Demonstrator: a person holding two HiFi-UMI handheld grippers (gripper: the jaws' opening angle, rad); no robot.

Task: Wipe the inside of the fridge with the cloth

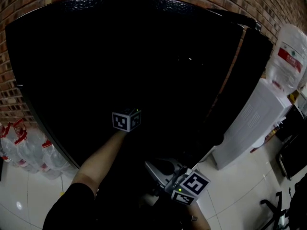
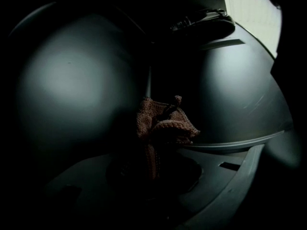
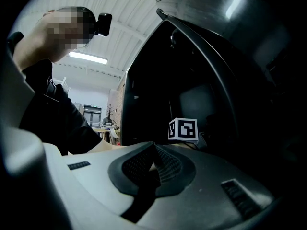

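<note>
Cloth (image 2: pixel 160 123) is pinched in my left hand-held gripper (image 2: pixel 151 147), deep inside the dark fridge (image 1: pixel 120 56). My right hand-held gripper (image 3: pixel 153 153) hangs just outside, jaws pressed together, empty.

In front of me is a red brick wall (image 1: pixel 24 18), and it continues to the upper right corner. The floor (image 1: pixel 240 195) is of large white glossy tiles which reflect the light. At my right a white water dispenser (image 1: pixel 252 123) stands on these tiles, with a big clear water bottle (image 1: pixel 288 56) on top of it. At my left, close to the bricks, several clear water jugs (image 1: pixel 24 150) with red tops stand crowded together. Behind me the ceiling (image 3: pixel 129 13) is white and ribbed, and one long tube lamp (image 3: pixel 88 57) is lit there. Far at the back I see a table (image 3: pixel 103 128) and a grey cabinet (image 3: pixel 92 114), both small and not clear.
</note>
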